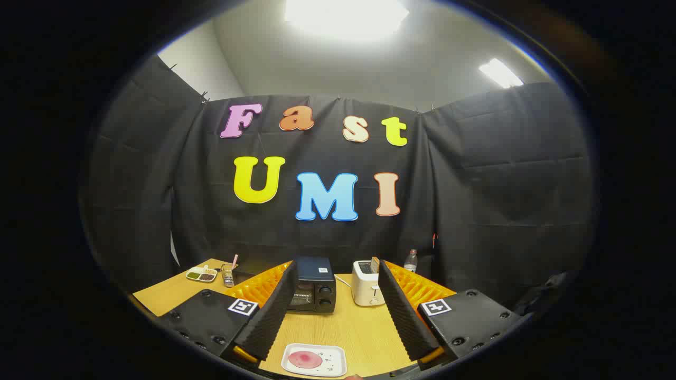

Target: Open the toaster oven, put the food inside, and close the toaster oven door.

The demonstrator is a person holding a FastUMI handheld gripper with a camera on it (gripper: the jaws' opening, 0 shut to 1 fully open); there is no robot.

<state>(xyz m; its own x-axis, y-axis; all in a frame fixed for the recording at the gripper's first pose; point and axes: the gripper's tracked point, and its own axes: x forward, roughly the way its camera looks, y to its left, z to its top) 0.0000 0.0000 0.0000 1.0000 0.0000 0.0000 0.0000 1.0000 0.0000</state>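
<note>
A small black toaster oven stands on the wooden table, beyond my fingers and a little left of centre, with its door shut. A white tray carrying a round pink slice of food lies on the table close below, between my two fingers. My gripper hovers above the table, open wide, its black ridged fingers spread to either side with nothing held.
A white pop-up toaster stands right of the oven, with a water bottle behind it. At the table's far left sit a divided dish and a glass with a pink straw. Black cloth walls close the booth.
</note>
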